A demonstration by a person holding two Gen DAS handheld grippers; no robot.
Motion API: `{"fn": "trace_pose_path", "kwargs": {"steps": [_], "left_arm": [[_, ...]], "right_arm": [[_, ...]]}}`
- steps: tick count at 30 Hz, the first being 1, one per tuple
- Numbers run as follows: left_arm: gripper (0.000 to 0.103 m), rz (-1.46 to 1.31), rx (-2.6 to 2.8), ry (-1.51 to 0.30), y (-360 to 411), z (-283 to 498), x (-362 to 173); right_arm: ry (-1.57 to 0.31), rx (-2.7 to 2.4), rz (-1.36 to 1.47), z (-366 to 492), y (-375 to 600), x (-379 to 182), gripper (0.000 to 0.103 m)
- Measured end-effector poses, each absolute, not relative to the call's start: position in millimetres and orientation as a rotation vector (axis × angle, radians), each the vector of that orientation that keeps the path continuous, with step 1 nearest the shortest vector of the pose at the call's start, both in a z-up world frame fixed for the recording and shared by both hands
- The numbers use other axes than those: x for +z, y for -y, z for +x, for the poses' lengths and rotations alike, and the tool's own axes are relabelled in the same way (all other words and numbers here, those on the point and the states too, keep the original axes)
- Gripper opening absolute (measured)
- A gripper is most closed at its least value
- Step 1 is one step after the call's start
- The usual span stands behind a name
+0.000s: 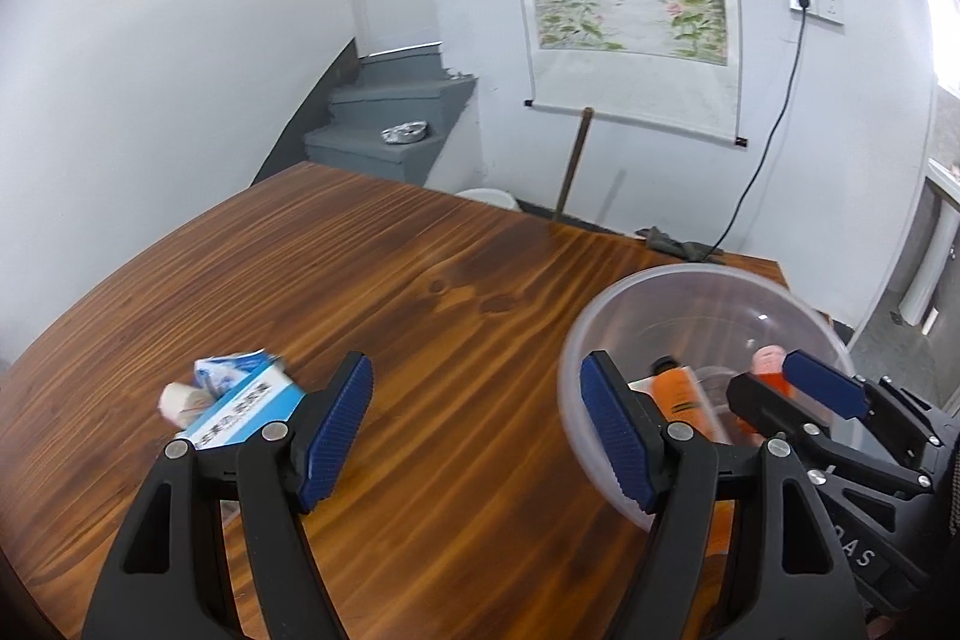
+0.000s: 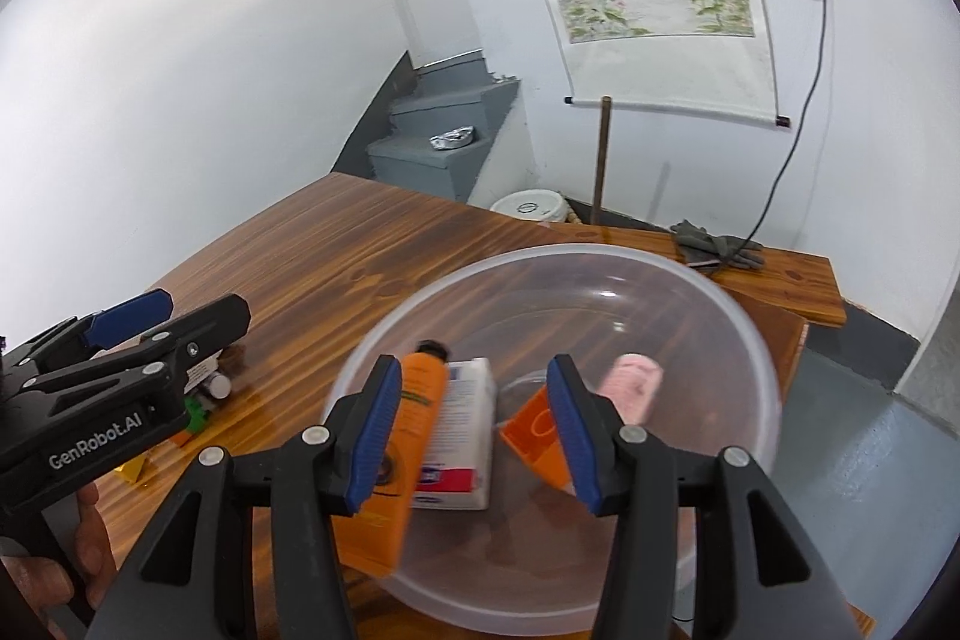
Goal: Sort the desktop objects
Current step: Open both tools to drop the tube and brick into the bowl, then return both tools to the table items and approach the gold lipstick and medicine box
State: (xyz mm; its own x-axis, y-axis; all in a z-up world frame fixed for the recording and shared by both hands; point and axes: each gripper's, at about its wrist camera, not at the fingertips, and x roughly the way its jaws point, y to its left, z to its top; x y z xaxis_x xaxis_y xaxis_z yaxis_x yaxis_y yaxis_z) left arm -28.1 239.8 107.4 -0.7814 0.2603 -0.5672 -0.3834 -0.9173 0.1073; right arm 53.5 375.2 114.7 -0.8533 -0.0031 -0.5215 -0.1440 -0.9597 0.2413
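Desktop objects, partly sorted: in the right wrist view the clear round plastic bowl [image 2: 708, 316] fills the centre and lower frame, already holding an orange tube [image 2: 420, 400], a white carton with red band [image 2: 462, 430], an orange packet [image 2: 534, 436] and a pink roll [image 2: 636, 379]. We judge sorting is midway. Right gripper [image 2: 480, 436] hangs over the bowl, fingers wide apart, holding nothing. Left gripper [image 1: 480, 430] is likewise wide open and empty. At lower left of the left wrist view, a blue-and-white cardboard box [image 1: 246, 406] waits on the wooden counter [image 1: 420, 268]; next we'd swing the left gripper onto it.
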Motion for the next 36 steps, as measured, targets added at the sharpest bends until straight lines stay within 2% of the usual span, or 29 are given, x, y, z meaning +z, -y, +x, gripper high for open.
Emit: {"fn": "trace_pose_path", "kwargs": {"steps": [12, 17, 22, 29, 31, 32, 33, 36], "left_arm": [[0.075, -0.864, 2.733, -0.291, -180, -39, 107], [0.075, -0.936, 2.779, -0.19, -131, -57, 108], [0.075, -1.008, 2.827, -0.068, -83, -72, 110], [0.075, -1.121, 2.878, -0.054, -41, -92, 98], [0.075, -1.156, 2.879, -0.026, -33, -96, 92], [0.075, -1.174, 2.871, -0.016, -31, -99, 89], [0.075, -1.189, 2.865, -0.011, -29, -101, 86], [0.075, -1.235, 2.848, 0.0, -27, -108, 76]], "right_arm": [[-0.376, 2.992, -0.848, 33, -331, 130, 0.056], [-0.364, 3.039, -0.885, 19, -307, 131, 0.06], [-0.362, 3.096, -0.981, 2, -282, 125, 0.061], [-0.338, 3.176, -1.107, -20, -246, 118, 0.061], [-0.348, 3.197, -1.14, -26, -238, 118, 0.067], [-0.361, 3.207, -1.16, -30, -236, 118, 0.078], [-0.377, 3.218, -1.175, -32, -232, 118, 0.082], [-0.376, 3.243, -1.205, -37, -223, 118, 0.082]]}}
